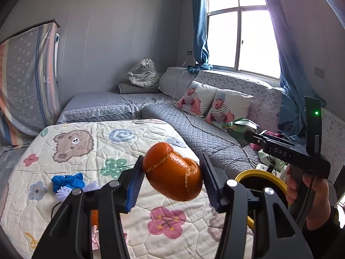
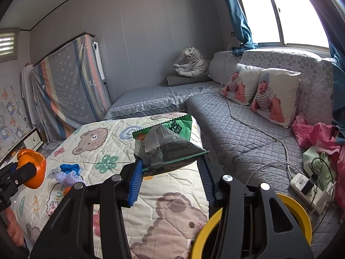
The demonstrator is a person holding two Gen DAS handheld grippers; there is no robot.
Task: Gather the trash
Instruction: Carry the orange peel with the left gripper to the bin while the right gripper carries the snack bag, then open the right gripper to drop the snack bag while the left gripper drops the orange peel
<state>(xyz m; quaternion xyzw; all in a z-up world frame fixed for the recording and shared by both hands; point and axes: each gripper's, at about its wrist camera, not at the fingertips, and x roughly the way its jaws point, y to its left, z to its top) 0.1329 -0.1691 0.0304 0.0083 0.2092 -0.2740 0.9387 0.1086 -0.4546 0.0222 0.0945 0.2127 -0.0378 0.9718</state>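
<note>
Black arms of the left hand-held gripper (image 1: 171,177) fill the bottom of the left view, and its blue pads pinch an orange peel (image 1: 172,173) in the middle, up above a quilt (image 1: 90,149) with bears and flowers. At the lower right, a hand (image 1: 301,185) holds the other tool beside a yellow bin rim (image 1: 258,173). Over in the right view, the right hand-held gripper (image 2: 170,172) pinches a green wrapper (image 2: 170,142) near the middle of the frame. A blue cloth (image 2: 69,167) lies on the quilt at the left. Two baby pillows (image 2: 258,92) lean on the grey sofa (image 2: 248,138) at the right.
</note>
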